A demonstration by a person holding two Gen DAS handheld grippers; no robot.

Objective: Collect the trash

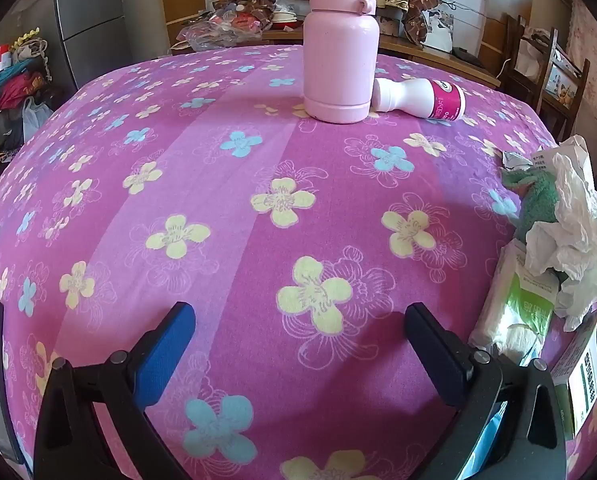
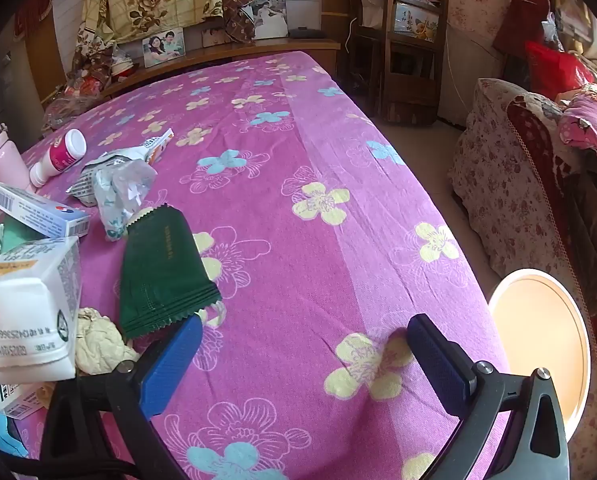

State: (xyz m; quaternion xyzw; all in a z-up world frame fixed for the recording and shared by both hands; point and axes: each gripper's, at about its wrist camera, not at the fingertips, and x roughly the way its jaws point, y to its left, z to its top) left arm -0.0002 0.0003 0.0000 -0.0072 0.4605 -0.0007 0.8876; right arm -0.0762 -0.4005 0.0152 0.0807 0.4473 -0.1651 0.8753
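Note:
My left gripper (image 1: pixel 298 320) stands open over the pink flowered tablecloth (image 1: pixel 218 200), nothing between its fingers. A crumpled white tissue (image 1: pixel 578 232), a green cloth (image 1: pixel 538 204) and a tissue pack (image 1: pixel 518 304) lie at the right edge of the left wrist view. My right gripper (image 2: pixel 304 334) is open too, above bare cloth. Left of it lie a dark green wrapper (image 2: pixel 162 276), a crumpled yellowish paper (image 2: pixel 98 344), a white carton (image 2: pixel 26 308), a blue-white box (image 2: pixel 38 210), clear crumpled plastic (image 2: pixel 122 192) and a silver torn wrapper (image 2: pixel 138 152).
A tall pink flask (image 1: pixel 340 40) stands at the back with a small white-and-pink bottle (image 1: pixel 418 98) lying beside it. A round cream bin (image 2: pixel 538 344) sits on the floor past the table's right edge, near a flowered sofa (image 2: pixel 510 184). Wooden chairs (image 2: pixel 402 52) stand behind.

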